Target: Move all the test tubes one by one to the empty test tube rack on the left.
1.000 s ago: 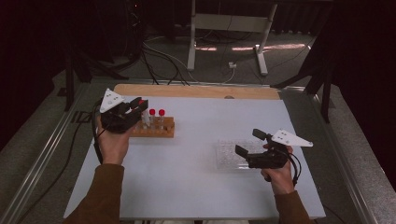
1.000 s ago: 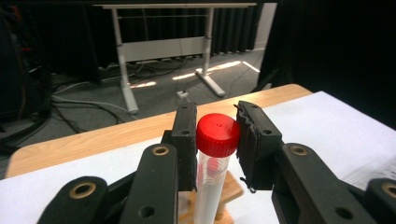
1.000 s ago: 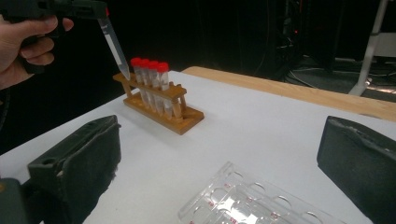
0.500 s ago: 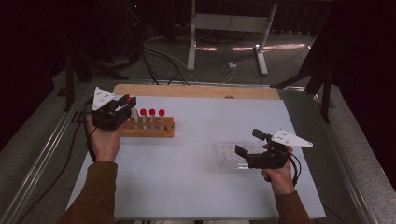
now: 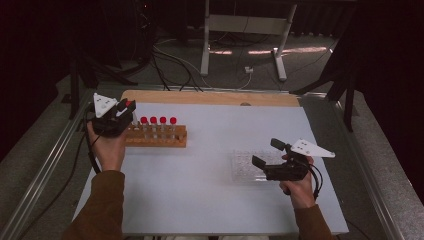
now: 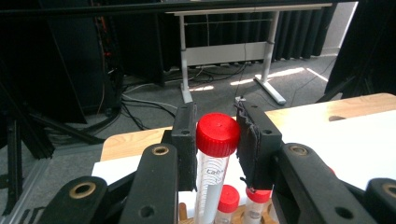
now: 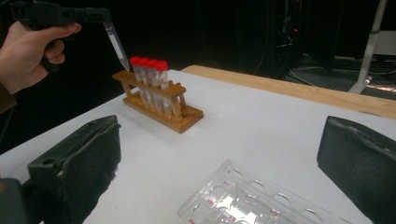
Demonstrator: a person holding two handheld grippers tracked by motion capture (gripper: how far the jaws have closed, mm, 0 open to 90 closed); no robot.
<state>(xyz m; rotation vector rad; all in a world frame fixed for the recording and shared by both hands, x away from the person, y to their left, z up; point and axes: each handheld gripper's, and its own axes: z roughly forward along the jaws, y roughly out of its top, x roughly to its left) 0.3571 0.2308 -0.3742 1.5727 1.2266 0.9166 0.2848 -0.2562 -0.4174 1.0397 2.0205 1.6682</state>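
A wooden rack (image 5: 159,136) with several red-capped tubes stands at the left of the white tabletop (image 5: 200,200). My left gripper (image 5: 121,111) hangs over the rack's left end, shut on another red-capped tube (image 5: 129,104). In the left gripper view the pads (image 6: 187,135) press on that tube (image 6: 212,172) at its cap, between the left gripper (image 6: 216,116) jaws. The tube (image 7: 116,46) leans, with its tip just above the rack (image 7: 161,105). My right gripper (image 5: 266,152) is open beside a clear well plate (image 5: 247,167), which lies between its jaws (image 7: 222,128).
A wooden board (image 5: 210,97) runs along the table's far edge. A metal rim (image 5: 45,170) frames the table. Cables and a white desk frame (image 5: 245,30) are on the floor beyond. The clear well plate (image 7: 252,200) lies at the front right.
My left gripper has moved left with the tube, from over the rack's middle to its left end, uncovering more tubes in the rack. The right gripper has not moved.
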